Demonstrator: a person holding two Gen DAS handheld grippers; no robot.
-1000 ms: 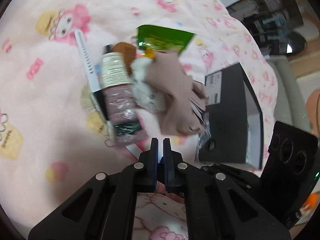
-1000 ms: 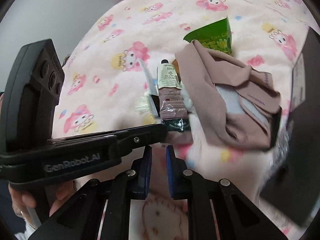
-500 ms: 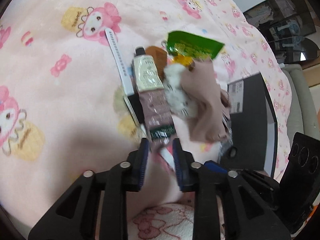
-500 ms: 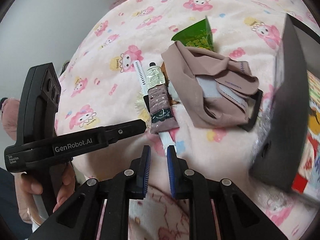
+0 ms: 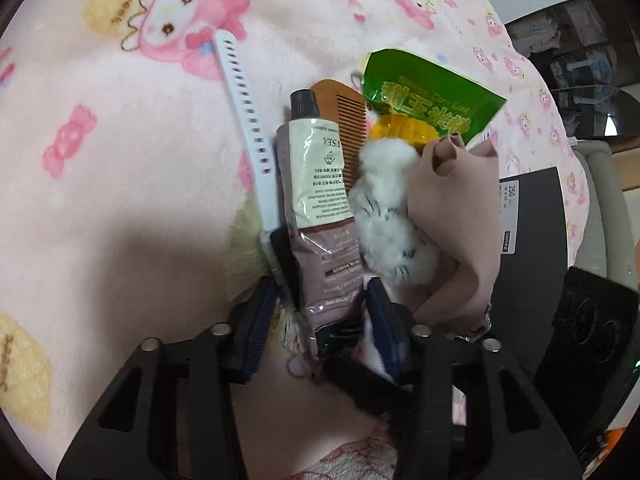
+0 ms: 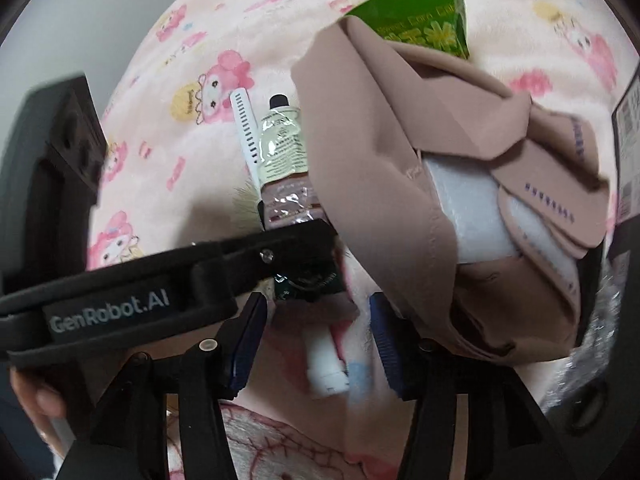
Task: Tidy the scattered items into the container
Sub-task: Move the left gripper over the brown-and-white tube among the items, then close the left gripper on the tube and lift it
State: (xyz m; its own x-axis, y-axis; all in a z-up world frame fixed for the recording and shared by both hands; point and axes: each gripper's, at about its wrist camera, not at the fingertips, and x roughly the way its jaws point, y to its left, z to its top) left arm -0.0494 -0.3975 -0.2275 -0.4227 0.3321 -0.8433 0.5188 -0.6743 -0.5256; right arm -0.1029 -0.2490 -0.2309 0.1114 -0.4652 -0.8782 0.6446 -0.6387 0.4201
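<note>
A pink cartoon-print blanket (image 5: pixel 120 168) carries the clutter, the cream tube (image 5: pixel 316 184) sits mid-blanket between the opening left gripper (image 5: pixel 320 320) pads, unpressed, "GenRobot.AI" shows on its arm, and the right gripper (image 6: pixel 316 344) opens around a white tube (image 6: pixel 324 364) beside the beige cloth (image 6: pixel 384 152).

I see both wrist views close, angled steeply down at the blanket (image 5: pixel 120 200). Both share the cream tube (image 5: pixel 316 184) and beige cloth (image 6: pixel 380 140).
</note>
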